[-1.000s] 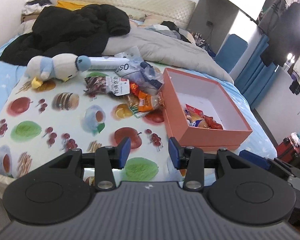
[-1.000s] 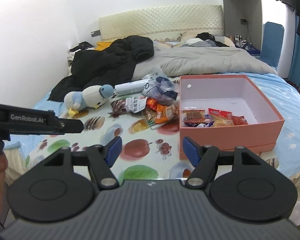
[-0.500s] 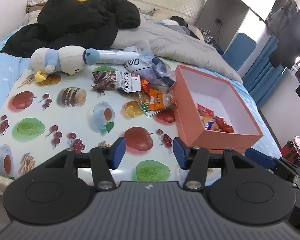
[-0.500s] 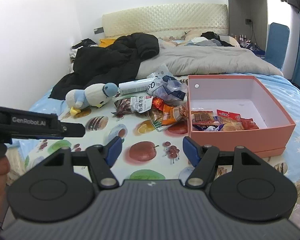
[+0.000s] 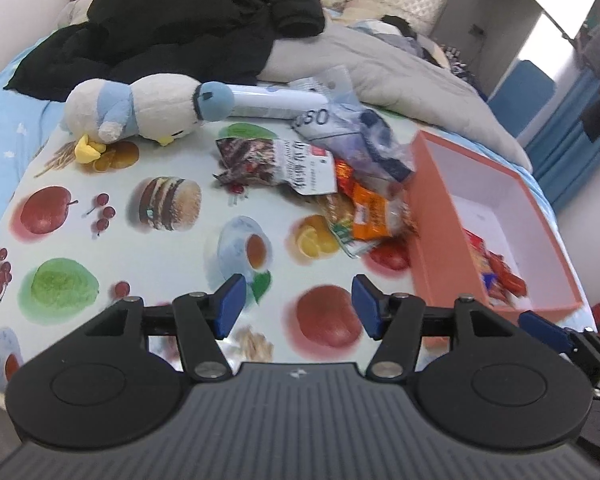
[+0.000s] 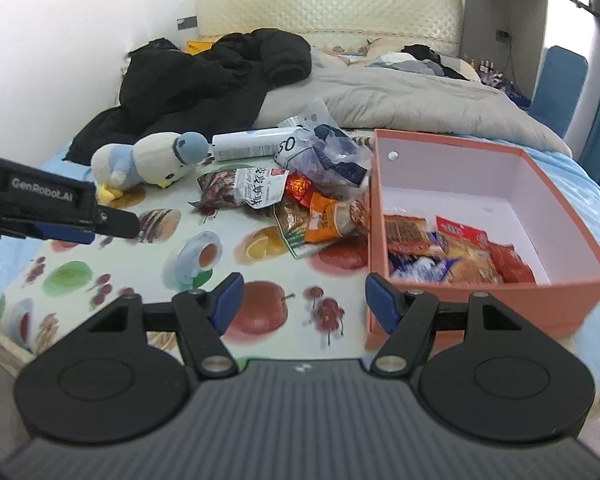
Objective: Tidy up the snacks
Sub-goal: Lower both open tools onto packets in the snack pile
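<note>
Counts: one salmon-pink box [image 6: 496,296], open top, white inside; one plush penguin [image 6: 148,162]; one white tube [image 6: 252,144] behind the snacks; one black jacket [image 6: 204,80]; one grey blanket [image 6: 400,100]; one fruit-print cloth [image 6: 80,276] under it all

Loose snack pile [image 6: 300,196] on the cloth: four to five packets made out, exact count unclear since they overlap. Includes a dark red date bag [image 5: 276,160], an orange packet [image 5: 370,212], a crumpled clear-and-navy bag [image 6: 324,156]. Packets in the box [image 6: 452,252]: about four to five, bunched at its near end

Left gripper [image 5: 298,312]: jaws opening, about mid-width, nothing between the pads, touching nothing. Right gripper [image 6: 300,304]: jaws apart at a moderate width, empty, touching nothing

Relative to left gripper: loose pile at 12 to 1 o'clock, well apart; box at 2 o'clock; penguin at 11 o'clock

Relative to right gripper: pile at 12 o'clock, well apart; box at 2 o'clock, its near corner just beside the right finger [image 6: 382,308] in this view; left gripper seen side-on at 9 o'clock
</note>
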`<state>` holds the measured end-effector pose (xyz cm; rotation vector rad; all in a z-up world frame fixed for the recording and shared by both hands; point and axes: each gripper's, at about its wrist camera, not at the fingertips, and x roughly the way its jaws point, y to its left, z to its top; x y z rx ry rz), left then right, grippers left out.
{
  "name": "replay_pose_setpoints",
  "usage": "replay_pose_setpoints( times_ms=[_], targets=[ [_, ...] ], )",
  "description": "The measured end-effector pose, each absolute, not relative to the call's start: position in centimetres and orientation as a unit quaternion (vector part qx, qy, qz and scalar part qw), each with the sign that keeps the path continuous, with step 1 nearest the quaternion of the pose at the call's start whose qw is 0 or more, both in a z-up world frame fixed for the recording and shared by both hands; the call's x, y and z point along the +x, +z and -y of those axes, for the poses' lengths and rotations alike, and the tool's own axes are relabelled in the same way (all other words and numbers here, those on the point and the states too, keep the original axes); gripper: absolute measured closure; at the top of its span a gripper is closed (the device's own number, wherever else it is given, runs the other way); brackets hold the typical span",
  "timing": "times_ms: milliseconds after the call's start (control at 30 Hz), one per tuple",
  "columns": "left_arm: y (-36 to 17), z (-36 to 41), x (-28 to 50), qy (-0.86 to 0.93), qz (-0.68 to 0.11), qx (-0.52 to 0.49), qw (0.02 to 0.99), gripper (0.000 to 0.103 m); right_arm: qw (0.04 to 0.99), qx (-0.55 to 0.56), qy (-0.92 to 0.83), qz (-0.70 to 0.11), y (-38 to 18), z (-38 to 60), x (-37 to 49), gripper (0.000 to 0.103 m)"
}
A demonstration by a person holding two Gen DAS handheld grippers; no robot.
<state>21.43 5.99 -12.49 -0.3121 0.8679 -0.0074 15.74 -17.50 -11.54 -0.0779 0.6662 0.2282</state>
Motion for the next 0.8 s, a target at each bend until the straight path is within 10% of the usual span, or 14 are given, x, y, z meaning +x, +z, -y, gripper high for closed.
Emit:
replay_pose_setpoints(
  times_ms=[800],
  targets=[
    [-23.6, -11.4, 41.8, 0.049, -0.442, -0.169, 0.880, 0.011, 0.928, -0.183, 0.088, -0.313, -19.7, 10.0, 33.8, 0.035]
  ],
)
